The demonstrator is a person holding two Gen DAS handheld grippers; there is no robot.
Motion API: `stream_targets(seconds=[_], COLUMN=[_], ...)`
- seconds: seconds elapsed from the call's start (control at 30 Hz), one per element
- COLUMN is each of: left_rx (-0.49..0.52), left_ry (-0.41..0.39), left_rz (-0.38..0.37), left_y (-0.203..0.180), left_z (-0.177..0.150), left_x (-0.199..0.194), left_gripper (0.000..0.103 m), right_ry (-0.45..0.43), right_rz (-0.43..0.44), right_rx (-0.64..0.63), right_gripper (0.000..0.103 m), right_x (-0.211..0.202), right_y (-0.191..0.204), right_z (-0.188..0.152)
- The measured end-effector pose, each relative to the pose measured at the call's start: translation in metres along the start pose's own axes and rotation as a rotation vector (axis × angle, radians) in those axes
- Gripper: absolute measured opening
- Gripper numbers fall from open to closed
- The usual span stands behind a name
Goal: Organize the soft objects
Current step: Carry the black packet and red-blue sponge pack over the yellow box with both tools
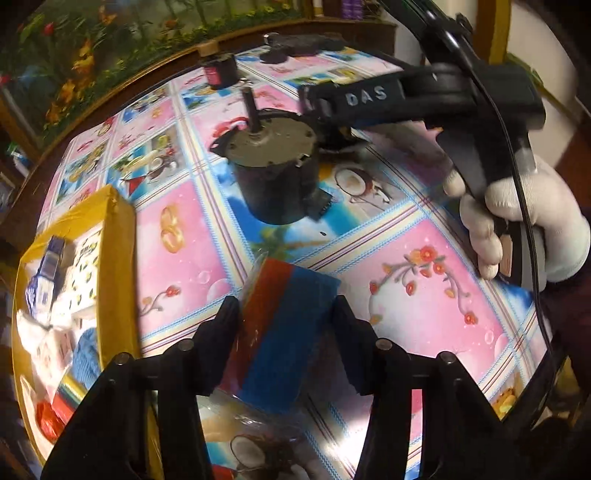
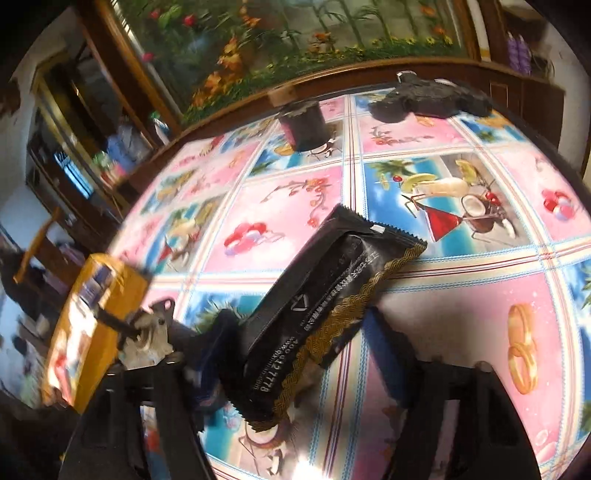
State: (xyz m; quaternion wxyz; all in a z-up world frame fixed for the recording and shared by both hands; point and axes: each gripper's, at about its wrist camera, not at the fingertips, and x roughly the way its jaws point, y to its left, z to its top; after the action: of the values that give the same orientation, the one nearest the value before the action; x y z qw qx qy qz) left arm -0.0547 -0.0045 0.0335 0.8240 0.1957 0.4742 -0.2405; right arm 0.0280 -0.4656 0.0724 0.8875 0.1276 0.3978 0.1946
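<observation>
My left gripper (image 1: 284,314) is shut on a red and blue sponge (image 1: 284,325) in clear wrap, held above the patterned table. A yellow box (image 1: 110,229) holding several soft items stands at the left; it also shows in the right wrist view (image 2: 110,295). My right gripper (image 2: 303,332) is shut on a black packet with gold trim (image 2: 325,302), held over the table. In the left wrist view the right gripper (image 1: 325,107) reaches in from the right beside a motor.
A dark cylindrical motor (image 1: 273,173) with a shaft stands mid-table. A small black and red block (image 1: 221,70) and a dark lumpy object (image 1: 295,46) lie at the far edge. A black cylinder (image 2: 304,123) stands at the back. A framed painting (image 2: 295,33) backs the table.
</observation>
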Motion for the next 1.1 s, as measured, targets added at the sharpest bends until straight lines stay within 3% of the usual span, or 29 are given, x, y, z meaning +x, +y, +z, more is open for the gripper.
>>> stream_targets(seconds=[0.17,0.33,0.43,0.53,0.7,0.8,0.97,1.1], left_rx=[-0.136,-0.283,-0.361,-0.437,-0.562,-0.616,-0.685,-0.732], left_ry=[-0.076,-0.206,-0.277,-0.319,-0.299,-0.263,-0.209,-0.111], left_rz=[-0.092,-0.159,-0.152,-0.088,0.014,0.06,0.121,0.158], left_y=[0.016,0.041,0.065,0.095,0.151,0.178,0.219,0.248], left_z=[-0.013,-0.034,-0.052,-0.072,-0.11,-0.127,-0.142,-0.15], left_x=[-0.035,-0.088,-0.119,-0.141,-0.148,-0.135,-0.108,-0.081], left_gripper=[0.047,0.047,0.047,0.047,0.047,0.047,0.048,0.049], right_ry=[-0.02,-0.057,-0.079,-0.102,-0.17,-0.198,-0.173,-0.112], right_rz=[0.051,0.069,0.082,0.088,0.088,0.134,0.194,0.25], right_rx=[0.08,0.151,0.167,0.17,0.195,0.176,0.081,0.0], right_gripper=[0.055,0.05,0.049,0.048,0.048,0.048,0.049,0.049], right_x=[-0.012,-0.024,-0.032,-0.041,-0.076,-0.11,-0.137,-0.135], right_y=[-0.014,-0.038,-0.044,-0.046,-0.049,-0.038,0.003,0.051], right_z=[0.002,0.001,-0.002,-0.003,-0.008,-0.013,-0.015,-0.017])
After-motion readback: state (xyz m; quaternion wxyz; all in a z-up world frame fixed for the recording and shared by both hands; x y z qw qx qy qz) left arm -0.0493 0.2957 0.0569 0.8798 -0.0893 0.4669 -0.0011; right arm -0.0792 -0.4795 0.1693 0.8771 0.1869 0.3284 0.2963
